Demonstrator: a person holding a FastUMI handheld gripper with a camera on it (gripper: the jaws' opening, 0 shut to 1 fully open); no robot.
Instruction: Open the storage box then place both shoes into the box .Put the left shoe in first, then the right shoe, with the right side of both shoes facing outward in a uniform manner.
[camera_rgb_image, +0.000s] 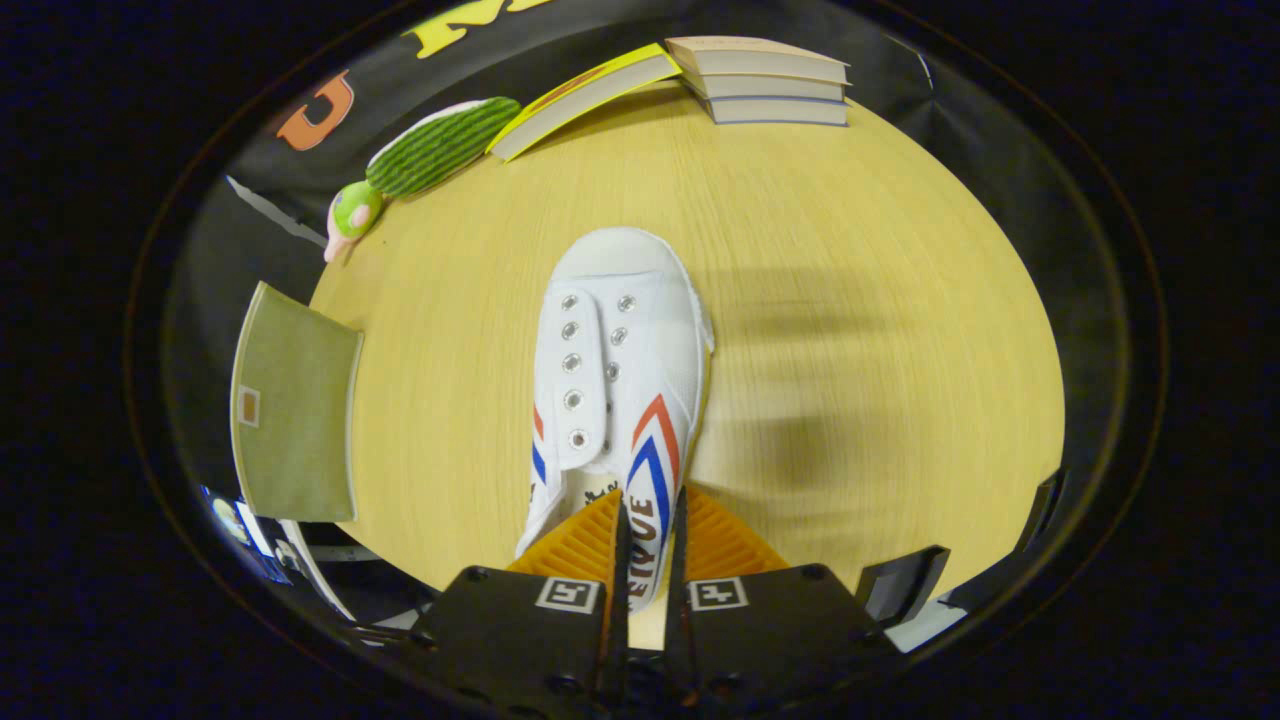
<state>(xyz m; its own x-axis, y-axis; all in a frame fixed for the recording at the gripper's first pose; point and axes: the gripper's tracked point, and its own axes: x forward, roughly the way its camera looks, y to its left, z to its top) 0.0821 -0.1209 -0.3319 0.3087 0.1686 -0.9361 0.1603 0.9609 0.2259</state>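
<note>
- The gripper (648, 540) clamps the shoe (620, 380) by its side wall at the heel; the heel end is hidden behind the fingers.
- The shoe's toe points away over the table (850, 300).
- The box (295, 420), left of the shoe, is partly cut off.

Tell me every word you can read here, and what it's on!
"EIYUE": on the side of the shoe, right where the tongs pinch it; any further letters are hidden behind them.
Tag on the green box: too small to read.
Books: no words can be made out.
Squares on the tongs: patterns, not words.
</note>
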